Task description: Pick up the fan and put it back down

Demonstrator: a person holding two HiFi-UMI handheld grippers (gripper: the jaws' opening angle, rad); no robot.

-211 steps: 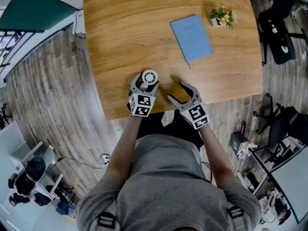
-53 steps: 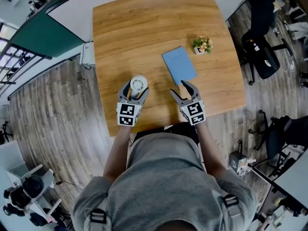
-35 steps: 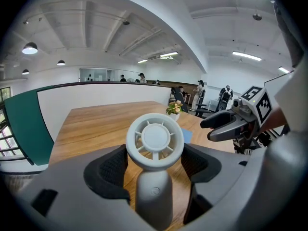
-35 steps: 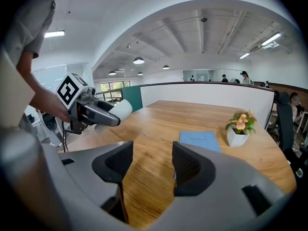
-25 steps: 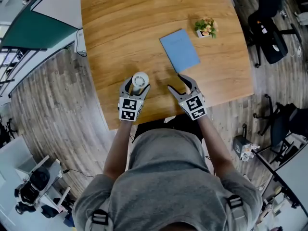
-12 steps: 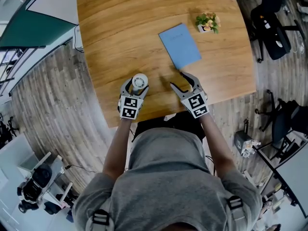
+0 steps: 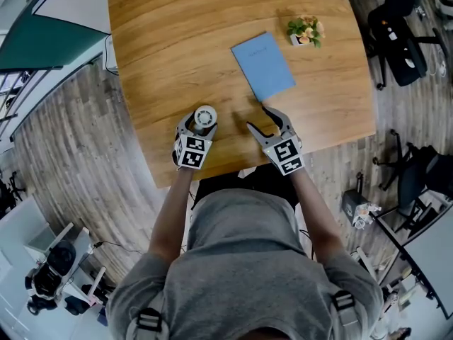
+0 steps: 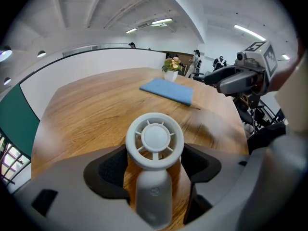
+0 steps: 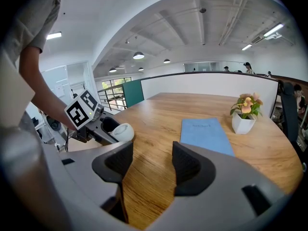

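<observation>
We have the left gripper (image 8: pixel 155 170) clamped on the white handheld fan (image 8: pixel 154 138) at the wooden table (image 7: pixel 184 41); our right gripper (image 9: pixel 153 163) gapes wide, holding nothing.

Bright, even light from ceiling strips (image 8: pixel 161 21). Soft shadows lie on the counter (image 7: pixel 184 41). Edges bend, corners go black.

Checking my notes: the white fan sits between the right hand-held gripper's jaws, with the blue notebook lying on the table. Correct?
No: the white fan sits between the left hand-held gripper's jaws, as the left gripper view shows. The blue notebook does lie on the table.
</observation>
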